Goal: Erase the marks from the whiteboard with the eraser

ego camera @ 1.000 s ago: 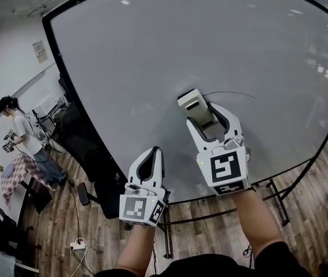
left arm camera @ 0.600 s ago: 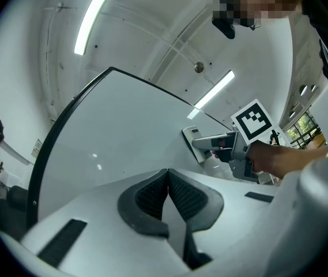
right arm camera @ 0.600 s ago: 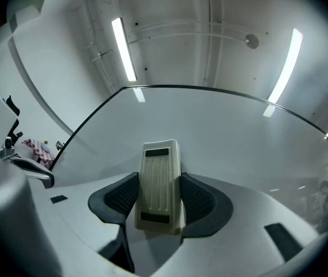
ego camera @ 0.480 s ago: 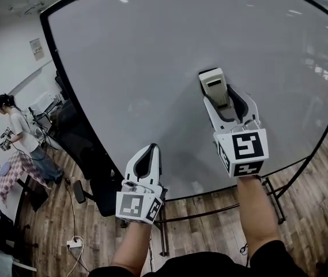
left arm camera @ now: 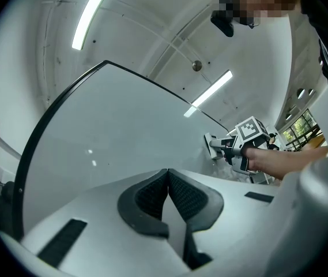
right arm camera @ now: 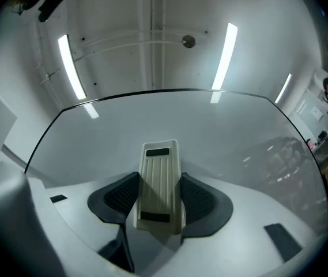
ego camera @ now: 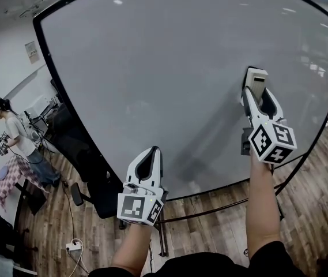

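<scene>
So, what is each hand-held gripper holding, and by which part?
Right hand-held gripper: the cream ribbed plastic eraser, by its long sides. Left hand-held gripper: nothing, jaws together.

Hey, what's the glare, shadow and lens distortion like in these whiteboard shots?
Head view: fisheye bows the whiteboard into a curve; soft shadows lie on its lower part. Right gripper view: ceiling strip lights reflect as short bright streaks on the whiteboard; the eraser is sharp. Left gripper view: dark vignetted corners.
</scene>
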`<state>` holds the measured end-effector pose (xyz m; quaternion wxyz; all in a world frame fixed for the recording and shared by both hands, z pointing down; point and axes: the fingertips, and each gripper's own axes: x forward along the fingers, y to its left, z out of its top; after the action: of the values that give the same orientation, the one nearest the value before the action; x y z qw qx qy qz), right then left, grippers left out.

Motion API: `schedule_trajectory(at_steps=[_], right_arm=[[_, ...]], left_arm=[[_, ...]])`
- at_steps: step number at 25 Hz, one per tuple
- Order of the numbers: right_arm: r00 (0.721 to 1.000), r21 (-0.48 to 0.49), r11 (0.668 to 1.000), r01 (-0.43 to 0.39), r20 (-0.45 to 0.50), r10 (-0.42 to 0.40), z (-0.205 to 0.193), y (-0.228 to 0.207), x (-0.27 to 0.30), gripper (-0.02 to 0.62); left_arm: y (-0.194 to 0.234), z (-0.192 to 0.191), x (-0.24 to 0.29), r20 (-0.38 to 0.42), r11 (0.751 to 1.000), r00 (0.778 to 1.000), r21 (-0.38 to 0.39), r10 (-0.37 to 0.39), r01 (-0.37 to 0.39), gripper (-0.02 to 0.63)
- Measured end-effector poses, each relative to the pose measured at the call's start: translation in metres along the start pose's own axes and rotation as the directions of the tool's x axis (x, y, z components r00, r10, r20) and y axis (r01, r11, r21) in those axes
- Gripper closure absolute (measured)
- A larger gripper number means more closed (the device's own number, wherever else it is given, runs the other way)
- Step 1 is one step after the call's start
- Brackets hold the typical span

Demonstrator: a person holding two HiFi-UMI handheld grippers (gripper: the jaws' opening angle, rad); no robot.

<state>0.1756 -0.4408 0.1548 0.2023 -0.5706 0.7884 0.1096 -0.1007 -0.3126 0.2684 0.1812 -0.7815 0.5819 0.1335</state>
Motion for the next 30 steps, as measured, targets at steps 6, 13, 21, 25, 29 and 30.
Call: schedule_trajectory(at_steps=[6,13,21,25,29,30], right_arm=[[0.996,0.136,0.987,0.084,0.027,-0.089,-0.013,-0.040,-0.013,0.341],[0.994,0.238,0.969,0.060,0.079,-0.080,-0.015,-0.042,-0.024,0.342],[0.964,-0.053,0.964,-0.259,0.049,0.262,-0.016,0.065,-0.082,0.341],[0.930,-0.165,0.916,-0.367,-0.037,0.366,-0.049,0.102,-0.108,0.341],[0.912,-0.230,0.883,-0.410,-0.094,0.399,-0.082,0.127,-0.134,0.341],[0.908,-0.228,0.879,-0.419,-0.106,0.405,-0.090,0.132,-0.140,0.342]], left_arm=[[-0.002,-0.002,-0.001,-0.009,1.000,1.000,-0.003,-0.007,0.007,0.586],[-0.002,-0.007,0.001,-0.019,1.000,1.000,0.007,-0.008,0.008,0.586],[-0.020,-0.015,-0.002,-0.021,0.999,0.999,0.034,-0.028,0.029,0.586],[-0.031,-0.021,0.001,-0.028,0.998,0.998,0.036,-0.055,0.056,0.586],[-0.036,-0.037,-0.008,-0.063,0.998,0.996,0.003,-0.069,0.070,0.586],[-0.038,-0.043,-0.011,-0.076,0.997,0.994,-0.014,-0.073,0.072,0.586]])
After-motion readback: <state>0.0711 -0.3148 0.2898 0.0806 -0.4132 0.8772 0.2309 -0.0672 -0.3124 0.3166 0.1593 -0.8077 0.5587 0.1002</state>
